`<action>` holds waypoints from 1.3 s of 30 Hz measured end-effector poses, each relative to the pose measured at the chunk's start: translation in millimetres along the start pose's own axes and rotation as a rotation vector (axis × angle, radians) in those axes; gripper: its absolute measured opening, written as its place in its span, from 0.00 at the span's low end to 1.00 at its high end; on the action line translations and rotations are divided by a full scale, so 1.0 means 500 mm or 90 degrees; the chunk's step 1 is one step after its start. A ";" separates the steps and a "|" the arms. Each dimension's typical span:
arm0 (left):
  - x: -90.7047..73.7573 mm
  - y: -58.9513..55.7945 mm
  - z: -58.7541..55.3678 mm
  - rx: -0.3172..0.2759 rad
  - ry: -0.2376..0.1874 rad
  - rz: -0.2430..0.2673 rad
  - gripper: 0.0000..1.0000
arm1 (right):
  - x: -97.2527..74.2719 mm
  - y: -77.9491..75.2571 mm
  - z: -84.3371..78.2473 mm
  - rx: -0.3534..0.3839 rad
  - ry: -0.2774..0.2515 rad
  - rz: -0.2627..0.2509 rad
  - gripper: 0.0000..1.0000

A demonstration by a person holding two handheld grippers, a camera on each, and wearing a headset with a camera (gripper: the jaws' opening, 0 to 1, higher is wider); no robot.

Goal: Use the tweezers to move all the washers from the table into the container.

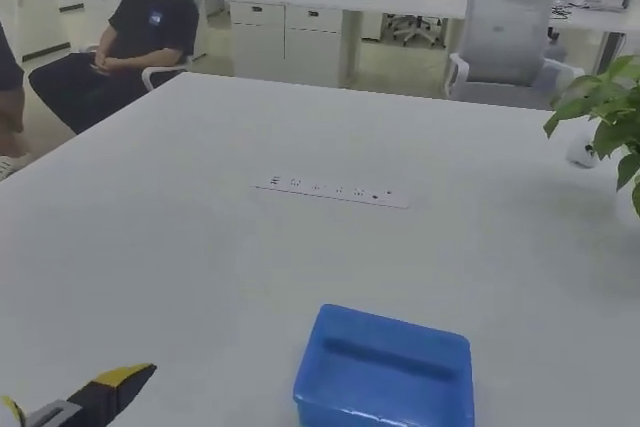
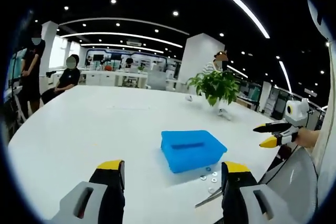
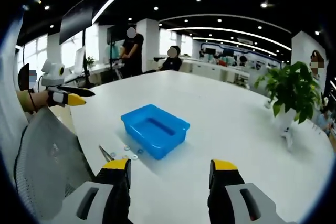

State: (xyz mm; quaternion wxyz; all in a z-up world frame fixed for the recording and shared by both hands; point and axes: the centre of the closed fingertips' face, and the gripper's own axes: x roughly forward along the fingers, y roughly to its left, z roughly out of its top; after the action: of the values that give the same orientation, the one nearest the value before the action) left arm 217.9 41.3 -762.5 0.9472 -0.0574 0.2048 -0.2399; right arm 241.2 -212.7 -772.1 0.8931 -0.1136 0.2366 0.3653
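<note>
The washers (image 3: 135,157) lie scattered on the tabletop (image 3: 236,124) just beside the blue container (image 3: 155,129), none inside it yet, and the tweezers (image 3: 106,154) lie flat next to them near the table's edge. The left gripper (image 2: 173,167) and the right gripper (image 3: 170,164) are both wide open and empty, held apart from the tweezers. The tweezers look thin and flat, so a careless closing could skid them or sweep washers over the edge, and a skewed hold could let washers slip from the tips.
</note>
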 end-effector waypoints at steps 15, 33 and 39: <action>0.045 -0.083 -0.086 0.162 0.223 -0.216 0.27 | 0.046 0.114 0.001 -0.057 0.030 0.122 0.30; 0.070 -0.122 -0.198 0.341 0.403 -0.331 0.16 | 0.047 0.117 -0.013 -0.084 0.048 0.126 0.27; 0.086 -0.114 -0.213 0.394 0.439 -0.343 0.09 | 0.048 0.119 -0.017 -0.082 0.052 0.133 0.27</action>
State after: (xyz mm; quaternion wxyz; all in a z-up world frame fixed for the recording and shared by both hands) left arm 183.8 -30.3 -863.1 0.7024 0.2561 0.4016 -0.5288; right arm 211.3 -159.4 -793.4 0.8306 -0.1601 0.2597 0.4660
